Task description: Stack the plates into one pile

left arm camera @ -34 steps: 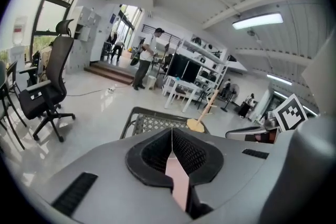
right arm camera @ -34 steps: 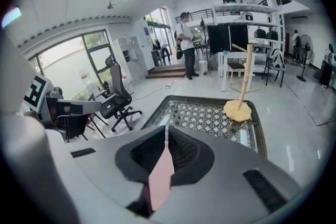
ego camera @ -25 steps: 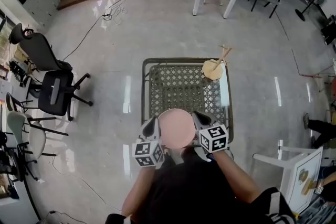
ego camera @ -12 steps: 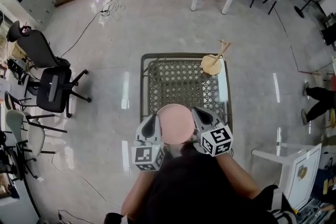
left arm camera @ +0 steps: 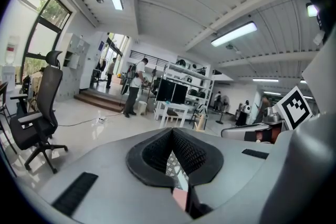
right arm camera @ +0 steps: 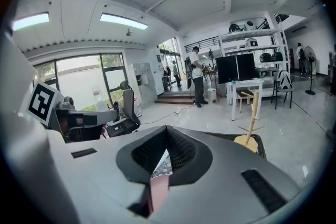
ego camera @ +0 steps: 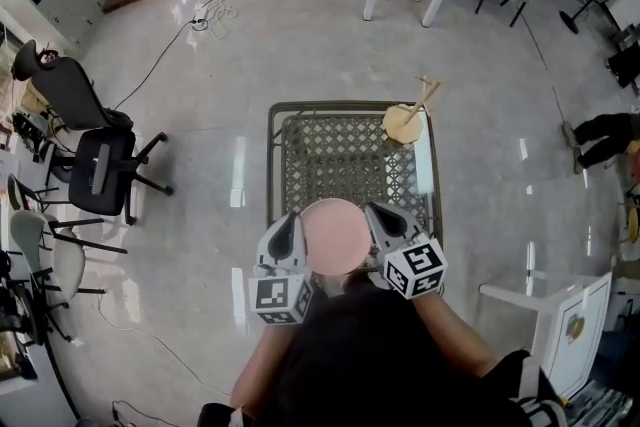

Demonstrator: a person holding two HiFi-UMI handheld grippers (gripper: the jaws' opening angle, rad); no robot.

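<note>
Left gripper (ego camera: 290,227) is pressed together on the left rim of the pink plate (ego camera: 337,236). In the left gripper view a pink sliver of rim sits low between the jaws, with the pads clamped on it. Right gripper (ego camera: 379,221) is doing the same on the opposite rim, and the right gripper view shows a pink edge wedged between closed jaws.

Key relation: the plate lies inboard of both grippers, to the right of the left one and to the left of the right one. It's round, so it has no long axis of its own. The line that counts runs gripper to gripper, across my body. Neither hand is nearer, since each has a rim.

The plate looks roughly level. It sits over the near edge of the table (ego camera: 340,165), and the lattice top runs away ahead of both grippers. Whether it clears the table top I can't tell from above.

A wooden stand (ego camera: 405,125) sits ahead and right of the right gripper, at the far right corner and well apart from the plate.

I see no second plate ahead of the grippers. I can't tell whether the pink disc is one plate or several.

My read: the next move has to be both grippers together at the same spacing. If one leads, the plate tilts or slips out of a pinch.
</note>
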